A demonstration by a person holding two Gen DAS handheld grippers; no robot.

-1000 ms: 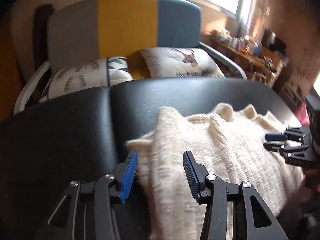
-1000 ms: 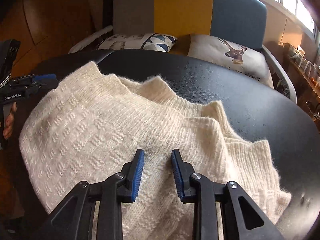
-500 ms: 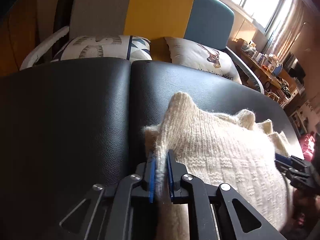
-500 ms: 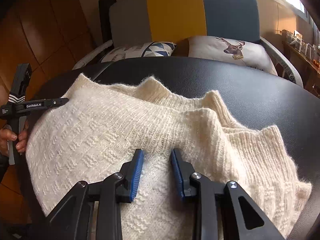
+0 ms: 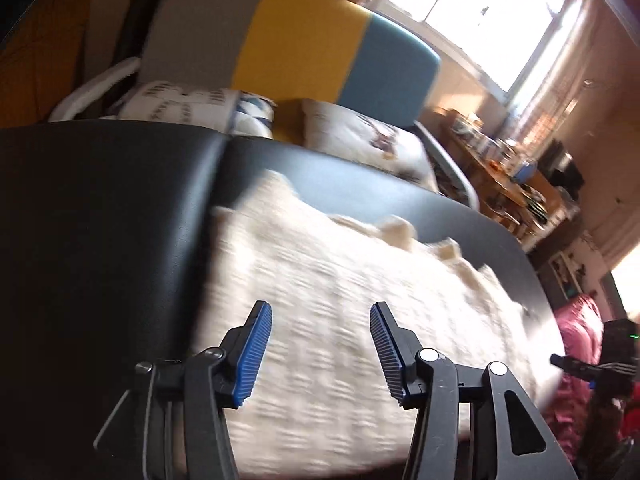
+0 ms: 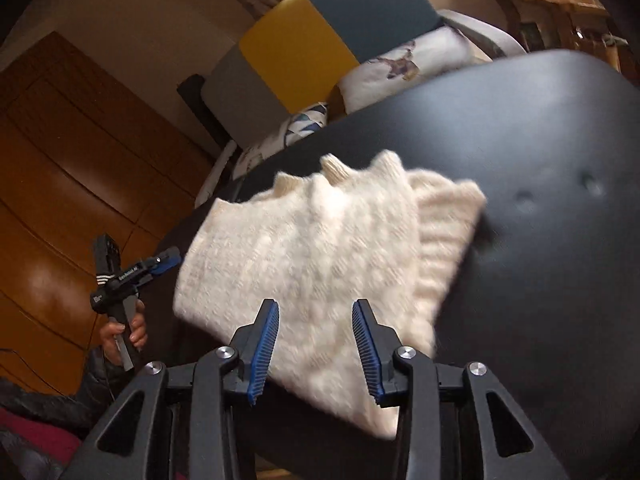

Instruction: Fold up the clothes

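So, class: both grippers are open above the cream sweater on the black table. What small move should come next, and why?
Probably lower the right gripper and pinch the sweater at its ribbed edge. That edge juts out unevenly past the folded bundle, and both it and the left gripper are open, holding nothing.

Cream knitted sweater (image 6: 316, 240), folded into a thick bundle, lying flat on black padded table (image 6: 540, 152)

Right claw (image 6: 316, 344) gapes above folded cream sweater (image 6: 312, 248) on black table (image 6: 540, 160); left claw (image 6: 170, 260) beside it
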